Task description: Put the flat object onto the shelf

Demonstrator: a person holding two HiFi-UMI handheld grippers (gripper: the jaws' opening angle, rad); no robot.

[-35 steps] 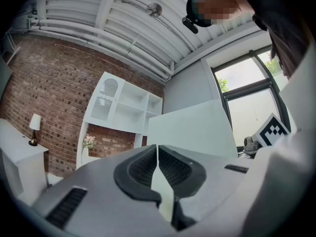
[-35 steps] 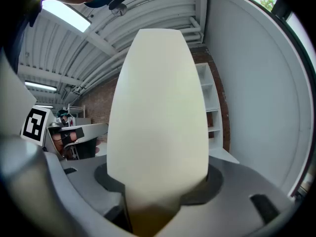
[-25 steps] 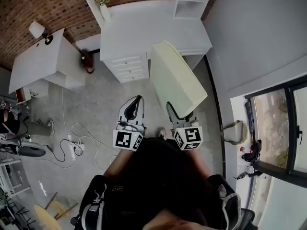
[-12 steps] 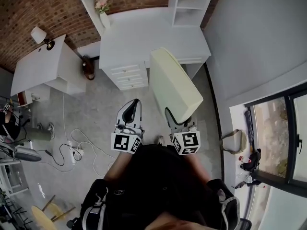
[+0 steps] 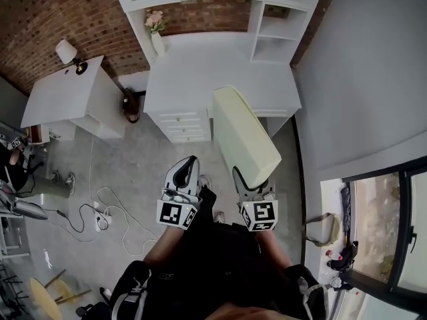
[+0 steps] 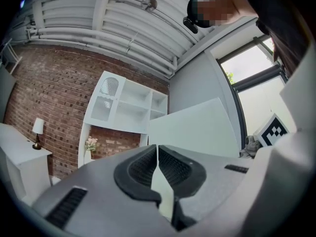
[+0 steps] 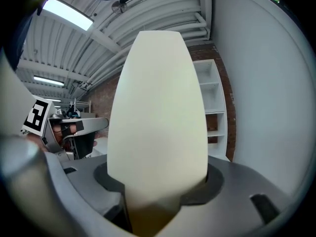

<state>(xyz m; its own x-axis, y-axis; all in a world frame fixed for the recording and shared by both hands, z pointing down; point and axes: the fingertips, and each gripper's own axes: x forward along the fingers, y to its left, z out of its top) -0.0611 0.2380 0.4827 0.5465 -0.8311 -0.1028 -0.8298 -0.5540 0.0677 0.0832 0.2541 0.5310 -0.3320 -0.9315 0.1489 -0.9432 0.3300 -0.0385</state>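
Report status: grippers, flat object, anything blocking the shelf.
Right gripper shut on pale yellow flat foam pad. Left gripper shut, empty. White shelf unit ahead, nothing seen blocking.

Ahead of me the white desk (image 5: 200, 69) is bare across the middle of its top, so there is room to pass there. A vase of flowers (image 5: 157, 40) stands at its back left corner. The foam pad (image 5: 243, 135) clamped in my right gripper (image 5: 252, 179) juts out ahead and blocks the desk's right front. The shelf unit (image 5: 279, 27) at back right has open-fronted compartments. The grey wall (image 5: 360, 79) hems in the right side. Cables (image 5: 100, 209) trail over the floor on my left.
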